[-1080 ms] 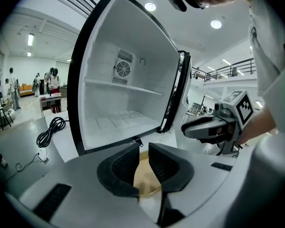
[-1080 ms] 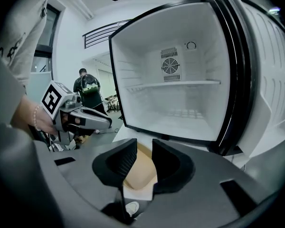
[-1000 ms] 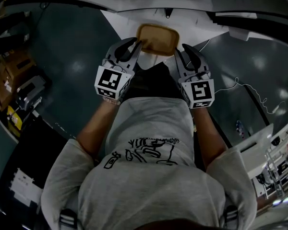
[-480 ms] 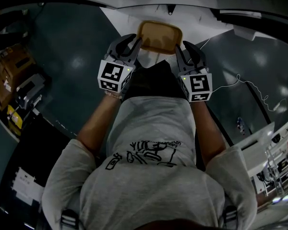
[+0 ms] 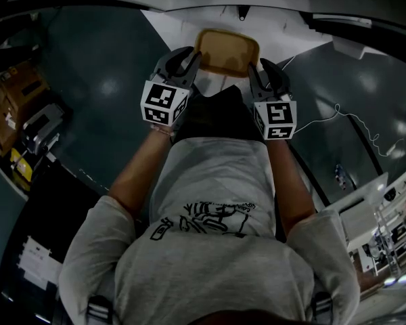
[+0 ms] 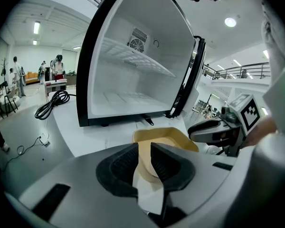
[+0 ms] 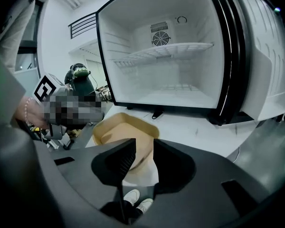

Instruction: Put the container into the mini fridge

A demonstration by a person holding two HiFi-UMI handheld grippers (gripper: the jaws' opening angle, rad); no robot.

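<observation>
Container [image 5: 227, 51] at twelve o'clock, before the open mini fridge [image 6: 133, 65]; my left tongs [image 5: 191, 59] and right tongs [image 5: 258, 71] opening, rim between each.

The floor [image 5: 95, 73] is dark and glossy; a black cable [image 6: 51, 104] lies coiled on it; long ceiling lamps [image 6: 36, 27] are lit; a railing [image 6: 237, 70] runs high behind.

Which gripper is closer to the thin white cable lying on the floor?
Right. The right gripper sits between the container and the white cable; the left gripper is beyond the container, farther off. Both are opening, jaws astride the container's rim.
</observation>
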